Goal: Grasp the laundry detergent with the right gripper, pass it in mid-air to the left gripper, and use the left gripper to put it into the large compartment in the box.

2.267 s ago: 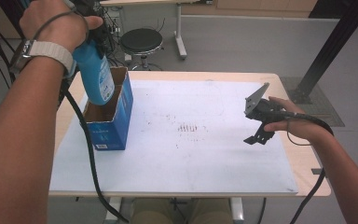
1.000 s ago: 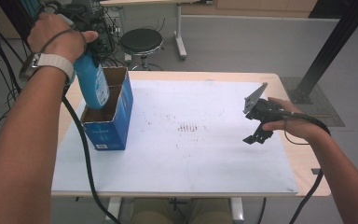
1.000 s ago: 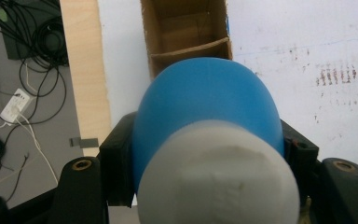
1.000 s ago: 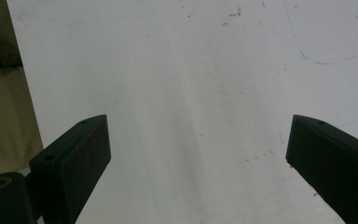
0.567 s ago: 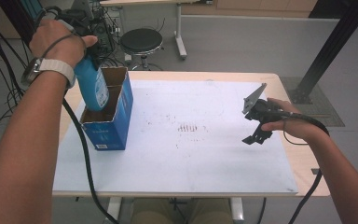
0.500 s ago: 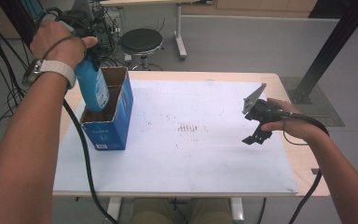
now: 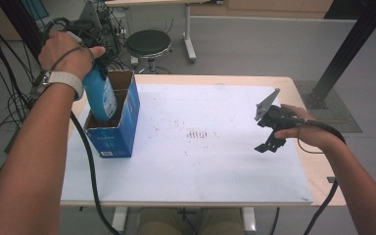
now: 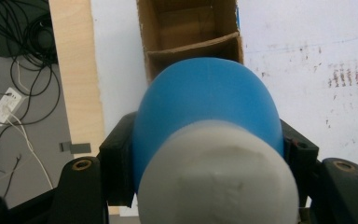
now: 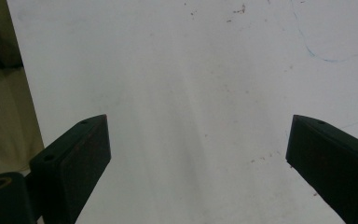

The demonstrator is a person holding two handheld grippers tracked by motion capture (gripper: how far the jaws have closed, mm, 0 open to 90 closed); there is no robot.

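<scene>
A blue bottle with a white cap hangs upright, its lower end down inside the open top of a blue cardboard box at the table's left. My left gripper is shut on the bottle's upper part, and the person's hand covers most of it. In the left gripper view the left gripper clamps the bottle from both sides, above the box with its cardboard divider. My right gripper hovers over the mat at the right; the right gripper is open with nothing between its jaws.
A white mat with reddish-brown smudges covers the wooden table. Behind the table stand a round stool and a black post. Cables hang and lie at the far left.
The left hand has come down with the bottle, so its base now sits lower inside the box. The right hand and its gripper have stayed where they were.
</scene>
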